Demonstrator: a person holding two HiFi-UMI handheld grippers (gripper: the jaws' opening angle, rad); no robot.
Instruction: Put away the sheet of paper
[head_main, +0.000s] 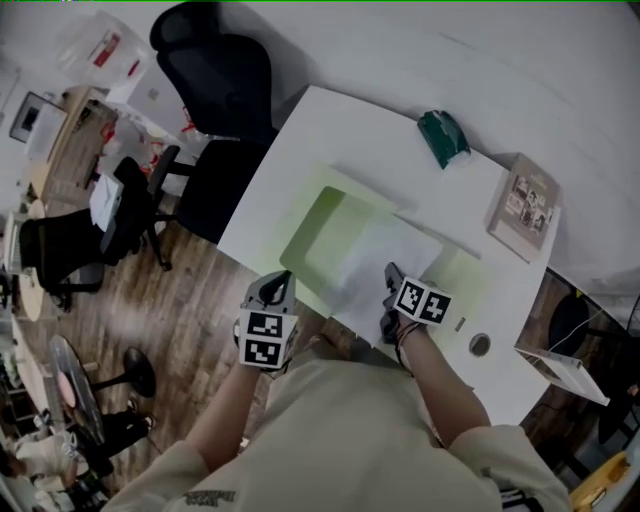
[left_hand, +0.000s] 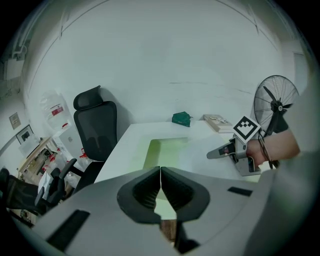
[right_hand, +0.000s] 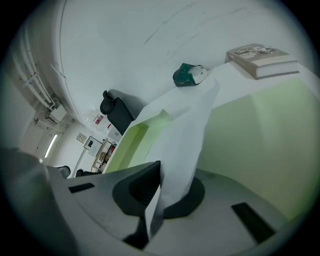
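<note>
A white sheet of paper lies across an open pale-green folder on the white desk. My right gripper is shut on the sheet's near edge; in the right gripper view the paper rises from between the jaws and drapes toward the folder. My left gripper hovers at the desk's near edge, left of the folder, shut with nothing between its jaws. From the left gripper view, the right gripper shows over the folder.
A green tissue pack and a book lie at the desk's far side. A black office chair stands at the left. A round metal piece sits near the right front edge. A fan stands to the right.
</note>
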